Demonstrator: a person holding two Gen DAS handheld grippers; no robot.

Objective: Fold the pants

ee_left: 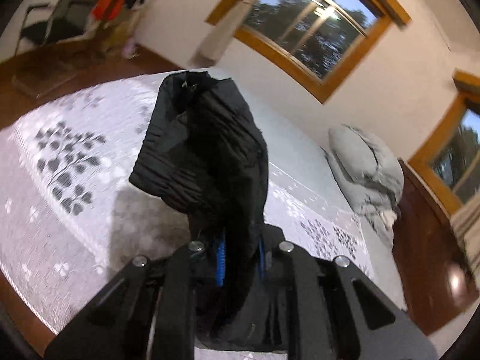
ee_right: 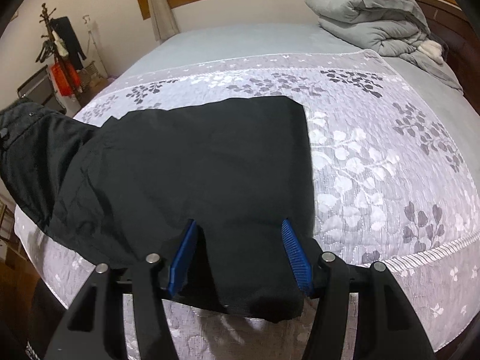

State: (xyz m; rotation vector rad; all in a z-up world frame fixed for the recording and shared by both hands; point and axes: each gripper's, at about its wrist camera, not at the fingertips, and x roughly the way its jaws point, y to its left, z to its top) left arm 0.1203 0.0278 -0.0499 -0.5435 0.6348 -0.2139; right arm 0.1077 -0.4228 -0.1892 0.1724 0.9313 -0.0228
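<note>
Black pants lie spread across a floral bedspread. At its left edge, the left gripper pinches a bunched end of the pants between narrow blue pads, lifting it clear of the bedspread. Nearer the bedspread's front edge, the right gripper stands wide, its blue pads straddling a fold of fabric. A gray comforter sits beyond the bedspread's far right corner.

The pants are showing as matt black cloth, finely creased; the bedspread is looking woven, with a slightly shiny leaf pattern; the pads are appearing as ribbed blue plastic; the floor is gleaming as glossy wood
</note>
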